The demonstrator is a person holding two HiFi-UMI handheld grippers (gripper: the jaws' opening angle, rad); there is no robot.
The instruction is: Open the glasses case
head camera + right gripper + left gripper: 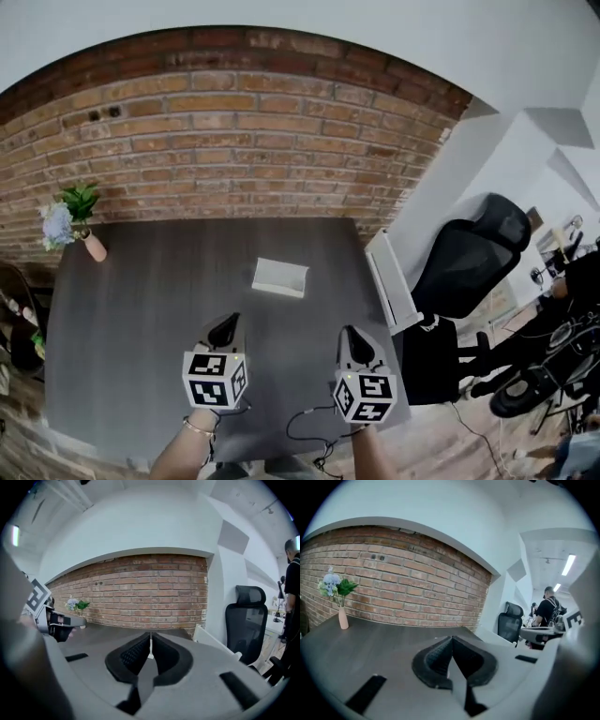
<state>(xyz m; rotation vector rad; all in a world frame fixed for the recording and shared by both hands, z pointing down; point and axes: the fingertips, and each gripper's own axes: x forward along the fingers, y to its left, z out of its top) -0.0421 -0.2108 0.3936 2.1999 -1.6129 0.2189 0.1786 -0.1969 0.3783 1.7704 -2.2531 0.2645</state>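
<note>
The glasses case [279, 277] is a flat white box lying closed on the dark table [141, 309], a little right of its middle. Both grippers hover above the near half of the table, short of the case and apart from it. My left gripper [225, 324] [451, 639] has its black pads pressed together with nothing between them. My right gripper [349, 334] [150, 640] is also shut, with only a thin pale slit between its pads and nothing held. The left gripper's marker cube [40, 597] shows at the left edge of the right gripper view.
A small vase of flowers [91, 244] [342, 618] stands at the table's far left, against the brick wall [234, 141]. A white panel [389, 281] leans at the table's right edge, with a black office chair [469, 258] beyond. Cables [305, 427] hang over the near edge. A person [546, 611] stands far right.
</note>
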